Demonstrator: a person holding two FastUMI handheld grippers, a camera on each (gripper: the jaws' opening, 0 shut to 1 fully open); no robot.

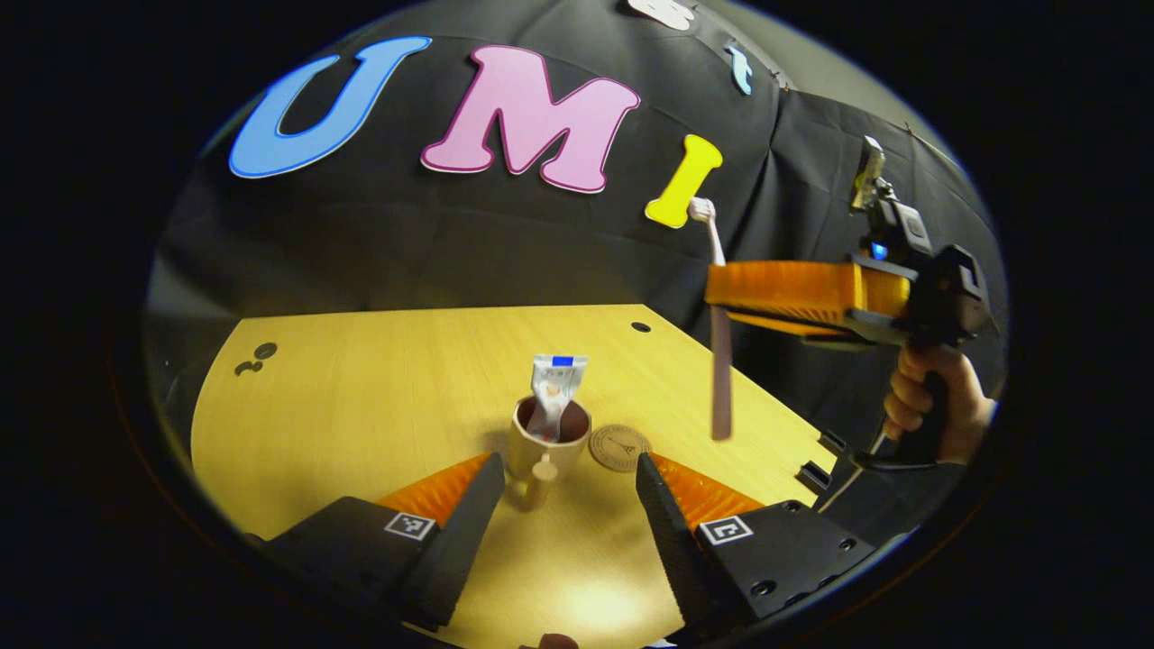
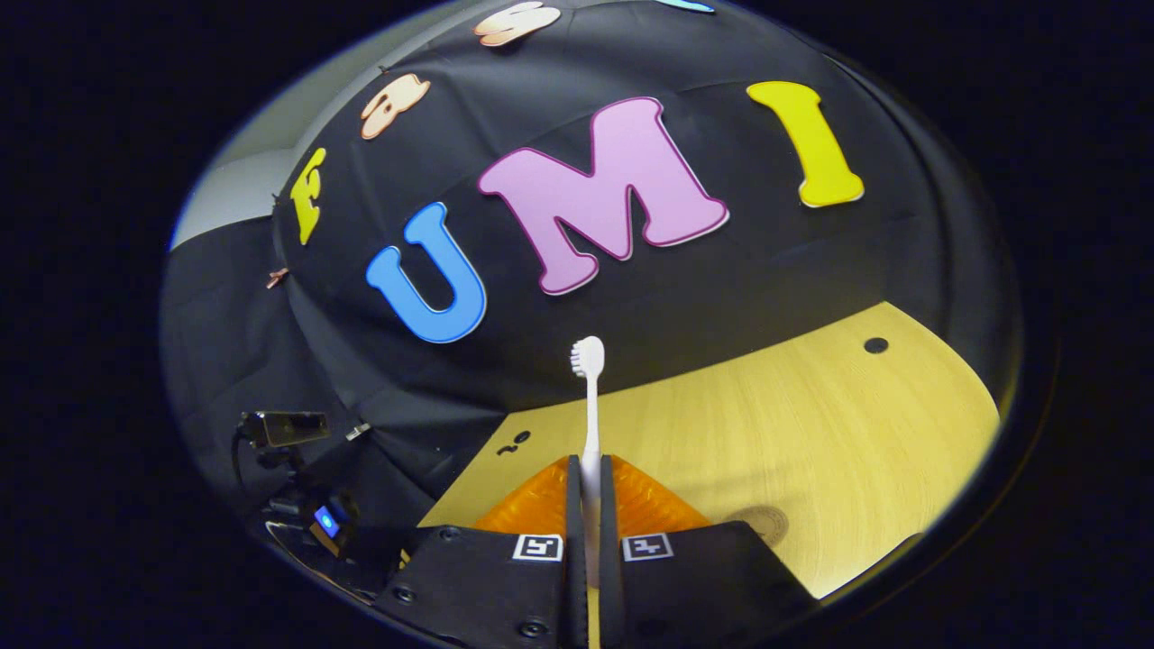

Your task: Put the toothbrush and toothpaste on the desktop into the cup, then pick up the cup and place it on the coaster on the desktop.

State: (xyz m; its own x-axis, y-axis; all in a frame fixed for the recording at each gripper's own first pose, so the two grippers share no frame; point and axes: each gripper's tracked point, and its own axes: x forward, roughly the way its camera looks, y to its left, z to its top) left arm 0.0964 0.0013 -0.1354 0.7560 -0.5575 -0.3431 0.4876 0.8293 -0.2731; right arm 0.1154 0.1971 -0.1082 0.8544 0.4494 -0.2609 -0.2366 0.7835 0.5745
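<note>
Cup [image 1: 548,443] sits near the middle of the desktop [image 1: 361,397], toward its right edge, handle facing the left gripper [image 1: 566,505], whose fingers are spread wide, one either side of the cup but short of it, touching nothing. Looks ceramic: rigid, moderately heavy, smooth-walled, so probably slippery. Best hold is likely across the body or rim, not the small handle.

Coaster [image 1: 619,447] lies flat just beside the cup on its right, thin disc. Short hop for the cup later.

Toothpaste [image 1: 554,392] already stands in the cup, crimped end up, leaning on the rim. Soft tube, light; may shift when the cup is lifted.

Toothbrush [image 2: 590,406] is in the air, pinched by the right gripper [image 2: 589,491], fingers pressed together on the handle mid-shaft, bristle head up. In the left gripper view it hangs vertical, above the desktop's right edge, right of the coaster. Light, stiff, thin, smooth plastic: could pivot in the pinch. Lower end needs to clear the cup rim before release.
</note>
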